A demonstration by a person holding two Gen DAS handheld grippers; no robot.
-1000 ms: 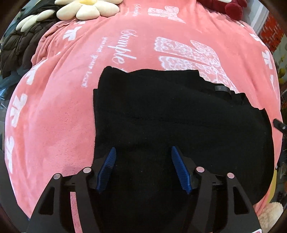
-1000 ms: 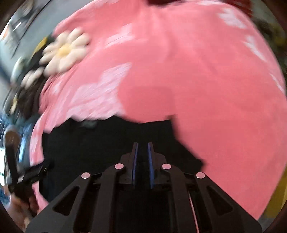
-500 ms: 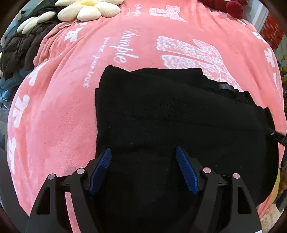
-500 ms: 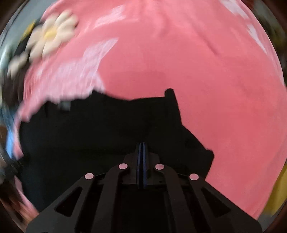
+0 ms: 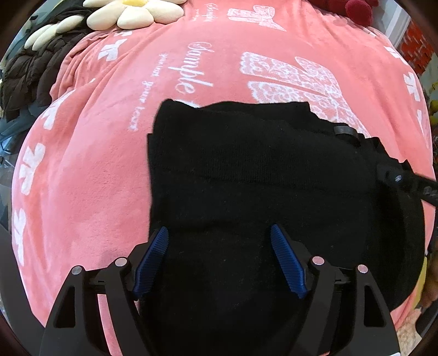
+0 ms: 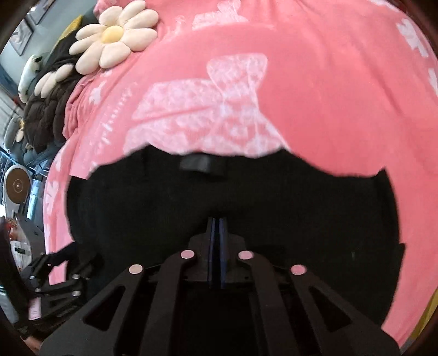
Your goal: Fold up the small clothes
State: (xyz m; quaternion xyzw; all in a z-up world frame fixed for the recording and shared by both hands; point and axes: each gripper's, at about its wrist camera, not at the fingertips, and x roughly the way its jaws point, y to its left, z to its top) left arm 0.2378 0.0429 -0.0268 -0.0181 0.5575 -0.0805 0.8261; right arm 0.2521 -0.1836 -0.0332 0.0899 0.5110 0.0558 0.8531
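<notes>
A black knitted garment (image 5: 260,169) lies folded on a pink blanket (image 5: 95,164). My left gripper (image 5: 219,227) hovers over its near left part, blue pads wide apart and open, pressing on nothing. My right gripper (image 6: 217,219) is shut, pads together, with creases in the black garment (image 6: 273,197) running to its tips. The cloth looks pinched between them. In the left wrist view the right gripper (image 5: 397,178) reaches in over the garment's right edge. A dark label (image 6: 202,164) shows at the garment's far edge.
A cream flower cushion (image 5: 134,13) and a dark brown quilted cloth (image 5: 30,74) lie at the blanket's far left. A red plush (image 5: 356,8) sits at the far right. My left gripper (image 6: 54,268) shows at the right wrist view's lower left.
My right gripper closed and moved sideways across the garment; it now reaches further in over the right edge. My left gripper's pads spread a little wider and stayed in place.
</notes>
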